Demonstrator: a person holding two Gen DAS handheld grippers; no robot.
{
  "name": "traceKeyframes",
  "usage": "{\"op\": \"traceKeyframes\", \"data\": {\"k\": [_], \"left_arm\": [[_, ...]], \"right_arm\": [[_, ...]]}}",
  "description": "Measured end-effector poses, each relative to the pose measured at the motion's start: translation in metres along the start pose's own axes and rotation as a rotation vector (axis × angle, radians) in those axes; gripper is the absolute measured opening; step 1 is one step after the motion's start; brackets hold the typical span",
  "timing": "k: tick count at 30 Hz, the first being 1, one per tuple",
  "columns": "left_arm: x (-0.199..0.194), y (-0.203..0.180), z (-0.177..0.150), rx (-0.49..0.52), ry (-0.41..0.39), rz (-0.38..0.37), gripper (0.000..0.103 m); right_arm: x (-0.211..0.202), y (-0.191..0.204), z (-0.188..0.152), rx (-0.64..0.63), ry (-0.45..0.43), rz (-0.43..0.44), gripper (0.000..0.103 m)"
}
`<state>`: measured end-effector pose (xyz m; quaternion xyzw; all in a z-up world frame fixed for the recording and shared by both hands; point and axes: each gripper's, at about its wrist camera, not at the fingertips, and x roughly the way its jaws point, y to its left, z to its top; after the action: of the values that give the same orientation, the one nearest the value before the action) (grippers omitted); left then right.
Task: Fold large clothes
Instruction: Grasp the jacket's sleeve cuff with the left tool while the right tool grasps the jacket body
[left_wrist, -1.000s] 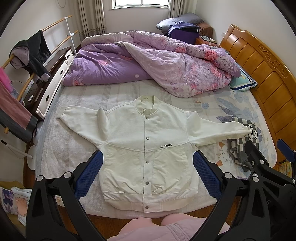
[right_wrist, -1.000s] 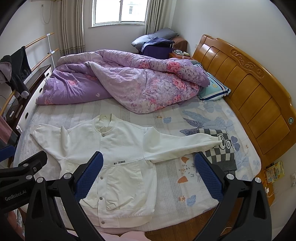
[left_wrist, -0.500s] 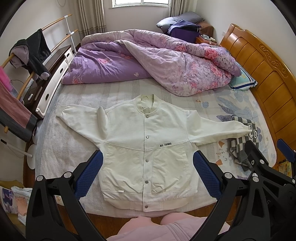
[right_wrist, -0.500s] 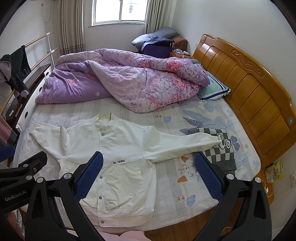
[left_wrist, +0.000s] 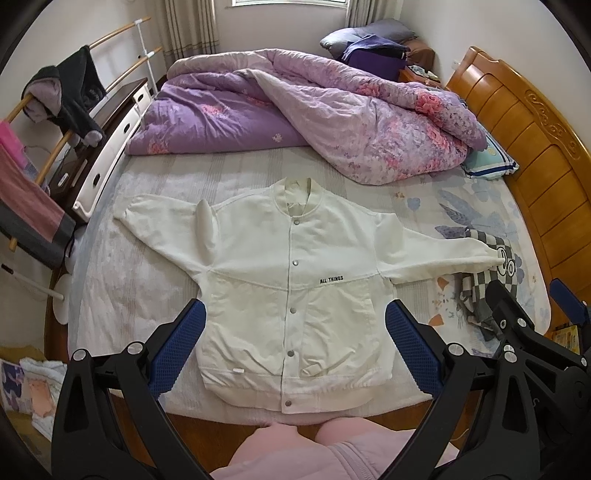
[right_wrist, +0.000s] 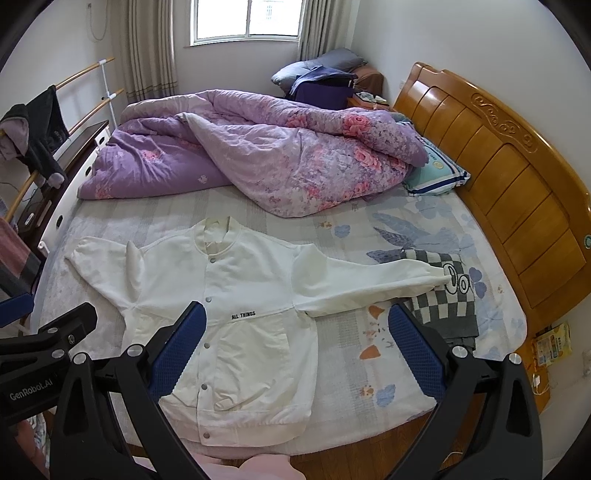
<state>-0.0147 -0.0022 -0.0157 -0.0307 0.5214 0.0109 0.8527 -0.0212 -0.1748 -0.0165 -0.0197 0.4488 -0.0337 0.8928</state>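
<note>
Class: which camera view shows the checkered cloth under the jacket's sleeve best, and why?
The right wrist view: the checkered cloth lies mostly open beyond the white jacket's cuff. In the left wrist view, the right gripper partly covers it.

Far ahead of the grippers, a rumpled purple floral quilt (right_wrist: 258, 155) lies heaped across the far half of the bed (right_wrist: 177, 218). To the right rises a wooden headboard (right_wrist: 517, 192), with a blue-striped pillow (right_wrist: 439, 177) against it. Nearer, ahead and right, lies a checkered cloth (right_wrist: 443, 306). Left, dark clothing (left_wrist: 77, 92) hangs on a rail.
</note>
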Motion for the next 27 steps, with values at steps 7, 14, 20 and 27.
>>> {"op": "traceKeyframes", "data": {"k": [7, 14, 20, 27], "left_arm": [[-0.002, 0.007, -0.007, -0.046, 0.022, 0.049, 0.098], [0.003, 0.021, -0.016, -0.109, 0.063, 0.135, 0.098], [0.014, 0.049, -0.027, -0.206, 0.128, 0.185, 0.098], [0.028, 0.096, -0.026, -0.276, 0.155, 0.225, 0.098]], "right_arm": [[0.007, 0.006, 0.005, -0.041, 0.023, 0.072, 0.095], [0.028, 0.025, 0.007, -0.130, 0.091, 0.186, 0.094], [0.050, 0.058, 0.007, -0.262, 0.132, 0.257, 0.094], [0.068, 0.111, 0.011, -0.334, 0.166, 0.327, 0.090]]}}
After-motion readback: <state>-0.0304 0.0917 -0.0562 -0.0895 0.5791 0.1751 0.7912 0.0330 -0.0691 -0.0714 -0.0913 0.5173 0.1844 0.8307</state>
